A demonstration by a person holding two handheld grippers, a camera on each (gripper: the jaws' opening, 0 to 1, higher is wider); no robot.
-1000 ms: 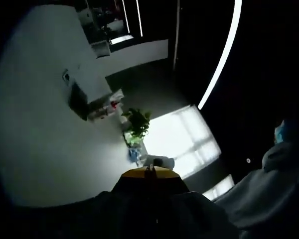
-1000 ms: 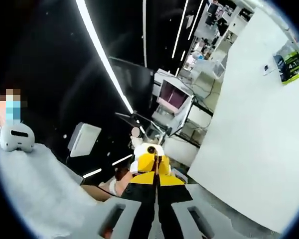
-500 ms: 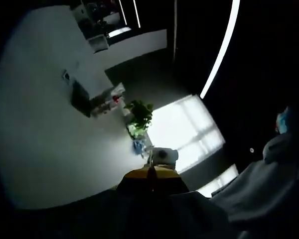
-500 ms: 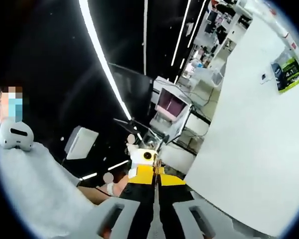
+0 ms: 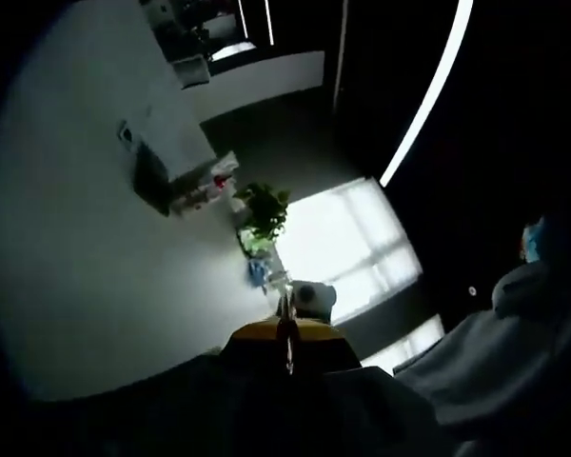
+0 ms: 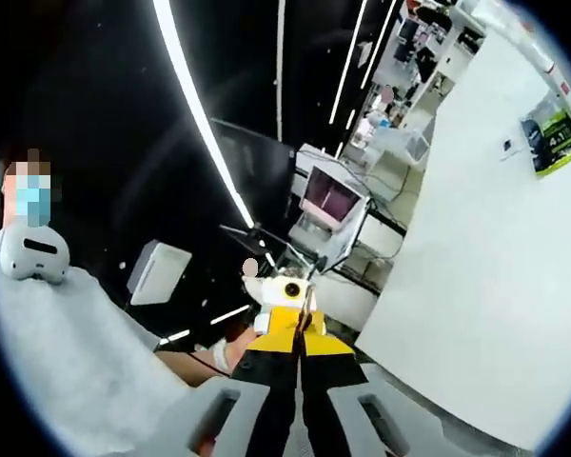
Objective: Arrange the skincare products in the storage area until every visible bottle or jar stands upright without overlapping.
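Left tool (image 5: 286, 335): jaws pressed together, yellow tips meeting in a thin seam at 6 o'clock of the left gripper view, nothing between them. Just past the tips sits a small white box (image 5: 311, 297), possibly the other gripper's head; can't say for sure. Further out at 12 o'clock from the tips, a green plant (image 5: 262, 217), then a bright window (image 5: 347, 255) at 2 o'clock, a white wall (image 5: 86, 276) sweeping across 9 o'clock, and a ceiling light strip (image 5: 428, 100) far off at 1 o'clock. A grey sleeve (image 5: 500, 347) at 4 o'clock.

Right tool (image 6: 298, 328): jaws also closed, yellow-and-black fingers touching, gripping nothing. Grey sleeve (image 6: 67, 362) at 8 o'clock beside it. Beyond the tips, a monitor (image 6: 329, 202) on a cart at 12 o'clock, white wall (image 6: 466, 248) at 3 o'clock, green poster (image 6: 555, 133) at 2 o'clock, light strip (image 6: 195, 105) far at 11 o'clock.

Both cameras tilt up toward ceiling and walls, so the tools look raised and idle, away from any worktop. Bottles and jars: no skincare product or storage area can be made out, so their place and pose can't be told. Judgement: either waiting to begin or resting; the tools would need to drop toward the products first.
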